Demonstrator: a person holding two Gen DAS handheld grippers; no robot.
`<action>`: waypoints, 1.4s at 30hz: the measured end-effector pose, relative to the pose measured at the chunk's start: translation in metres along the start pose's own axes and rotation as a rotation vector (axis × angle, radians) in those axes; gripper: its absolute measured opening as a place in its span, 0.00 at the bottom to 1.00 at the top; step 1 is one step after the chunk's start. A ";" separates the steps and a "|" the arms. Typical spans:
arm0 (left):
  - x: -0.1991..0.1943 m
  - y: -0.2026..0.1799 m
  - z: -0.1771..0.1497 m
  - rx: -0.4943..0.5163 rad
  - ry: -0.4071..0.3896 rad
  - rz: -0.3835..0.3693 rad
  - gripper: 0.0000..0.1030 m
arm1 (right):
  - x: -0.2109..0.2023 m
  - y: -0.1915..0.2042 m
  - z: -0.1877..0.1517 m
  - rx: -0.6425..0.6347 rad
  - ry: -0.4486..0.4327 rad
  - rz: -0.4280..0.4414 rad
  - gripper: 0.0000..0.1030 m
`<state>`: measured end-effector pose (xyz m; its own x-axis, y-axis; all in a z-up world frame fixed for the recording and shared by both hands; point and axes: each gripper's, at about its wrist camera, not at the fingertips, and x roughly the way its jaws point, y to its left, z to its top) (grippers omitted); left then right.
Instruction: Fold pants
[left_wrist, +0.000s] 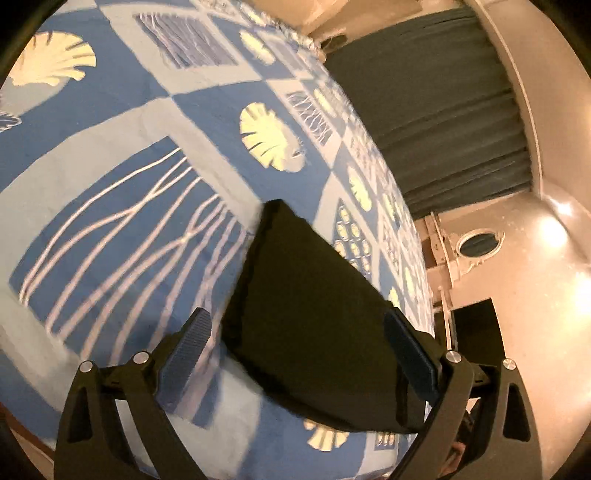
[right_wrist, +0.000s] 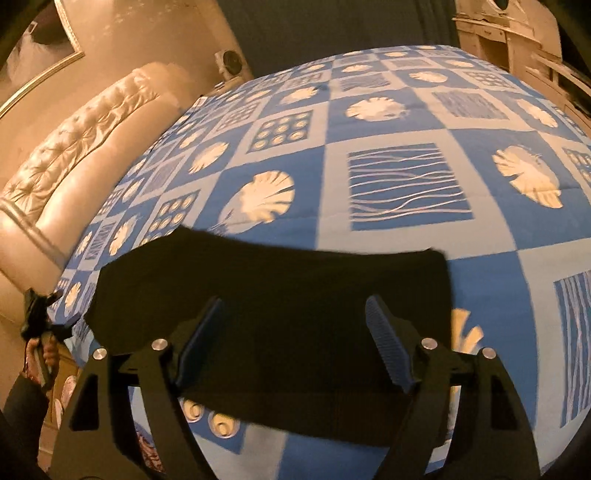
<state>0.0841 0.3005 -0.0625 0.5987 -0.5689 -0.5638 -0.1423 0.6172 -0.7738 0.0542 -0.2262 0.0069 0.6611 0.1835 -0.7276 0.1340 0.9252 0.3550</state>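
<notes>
Left wrist view: black pants (left_wrist: 314, 314), folded into a compact dark bundle, are seen lying on a bedspread (left_wrist: 110, 177) printed in blue squares with pale shells and wavy lines. The left gripper (left_wrist: 295, 336) is held above them with its jaws wide apart; nothing is clamped, and whether the ribbed pads (left_wrist: 188, 354) touch the cloth cannot be told. A dark curtain (left_wrist: 436, 110) and a cream cabinet (left_wrist: 476, 247) are shown beyond the bed's edge.

Right wrist view: the same pants (right_wrist: 273, 280) are presented as a flat rectangle near the bedspread's (right_wrist: 480, 266) front edge. The right gripper (right_wrist: 295, 336) is poised over them, jaws spread and empty, no cloth being pinched. A tufted cream headboard (right_wrist: 85, 129) is recorded at left. The left gripper (right_wrist: 37, 317), gripped by a hand (right_wrist: 46, 356), is glimpsed at the far left.
</notes>
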 end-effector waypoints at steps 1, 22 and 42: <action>0.006 0.005 0.005 -0.008 0.025 0.011 0.91 | 0.000 0.005 -0.003 0.003 0.004 0.011 0.77; 0.083 -0.015 0.029 0.142 0.302 -0.105 0.91 | 0.038 0.058 -0.032 -0.132 0.101 -0.062 0.77; 0.092 -0.030 0.015 0.209 0.300 0.029 0.17 | 0.041 0.073 -0.041 -0.194 0.087 -0.120 0.77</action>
<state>0.1551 0.2382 -0.0867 0.3341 -0.6645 -0.6684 0.0267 0.7156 -0.6980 0.0607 -0.1377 -0.0217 0.5817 0.0882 -0.8086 0.0583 0.9870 0.1497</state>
